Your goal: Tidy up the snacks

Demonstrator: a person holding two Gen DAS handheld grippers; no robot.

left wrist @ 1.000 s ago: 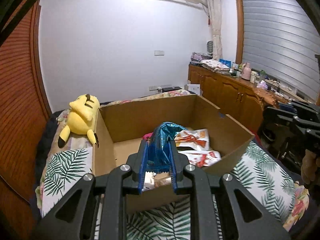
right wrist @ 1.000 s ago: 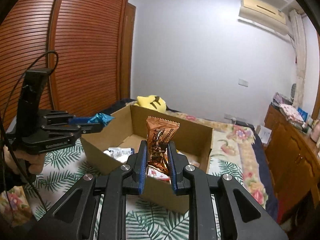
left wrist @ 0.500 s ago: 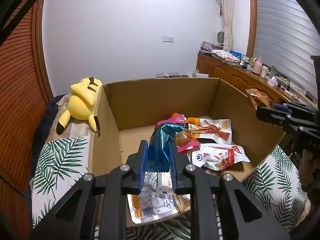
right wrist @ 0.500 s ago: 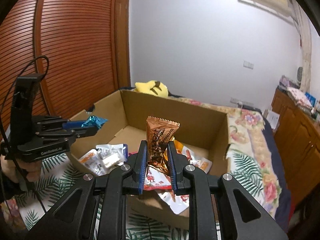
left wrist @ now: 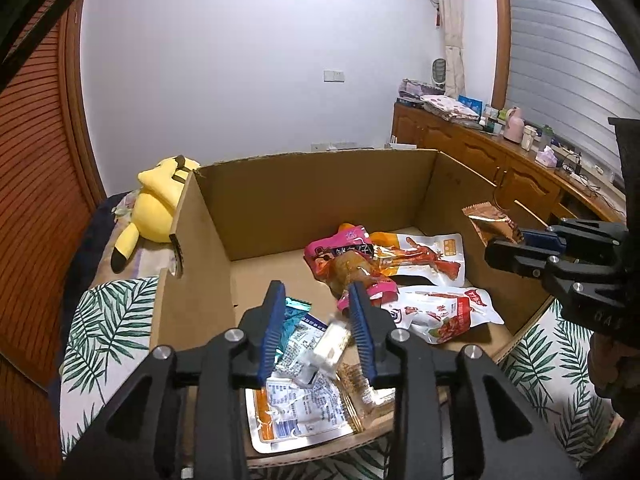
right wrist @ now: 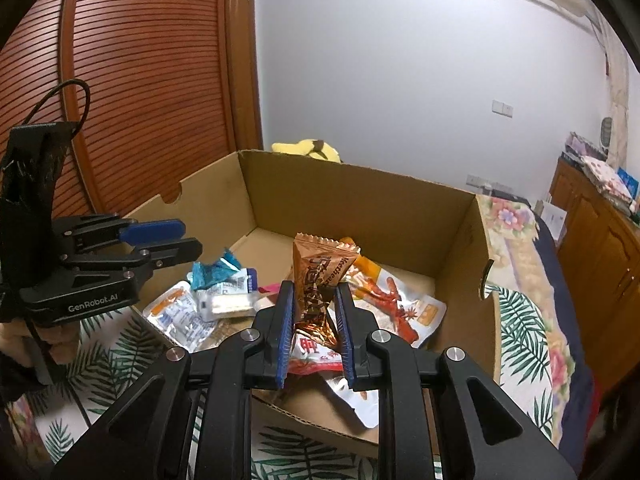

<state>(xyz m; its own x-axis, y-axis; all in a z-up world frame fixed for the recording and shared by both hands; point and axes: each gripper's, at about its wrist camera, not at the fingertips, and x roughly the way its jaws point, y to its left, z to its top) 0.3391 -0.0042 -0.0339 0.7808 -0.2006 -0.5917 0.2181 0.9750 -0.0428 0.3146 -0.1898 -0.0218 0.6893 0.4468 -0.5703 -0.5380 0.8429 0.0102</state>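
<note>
An open cardboard box (left wrist: pixel 312 196) (right wrist: pixel 352 200) on the bed holds several snack packets, among them a pink one (left wrist: pixel 344 252) and a white and red one (left wrist: pixel 440 312). My left gripper (left wrist: pixel 316 292) (right wrist: pixel 188 240) hangs over the box's near left corner with its jaws opening. A teal and blue packet (left wrist: pixel 296 320) (right wrist: pixel 214 272) lies loose on the pile below them, and the pads do not press on it. My right gripper (right wrist: pixel 314 308) (left wrist: pixel 504 244) is shut on an upright orange-brown snack packet (right wrist: pixel 320 276) (left wrist: pixel 490 220) above the box's right side.
A yellow plush toy (left wrist: pixel 160 204) (right wrist: pixel 308 148) lies behind the box's far left corner. The leaf-patterned bed cover (left wrist: pixel 108 320) surrounds the box. A wooden cabinet (left wrist: pixel 500 168) with clutter on top runs along the right wall, and a slatted wooden door (right wrist: pixel 140 80) stands on the left.
Both grippers came forward and down over the box. The left jaws spread and the teal packet dropped from them onto the pile. The right gripper still holds its orange-brown packet.
</note>
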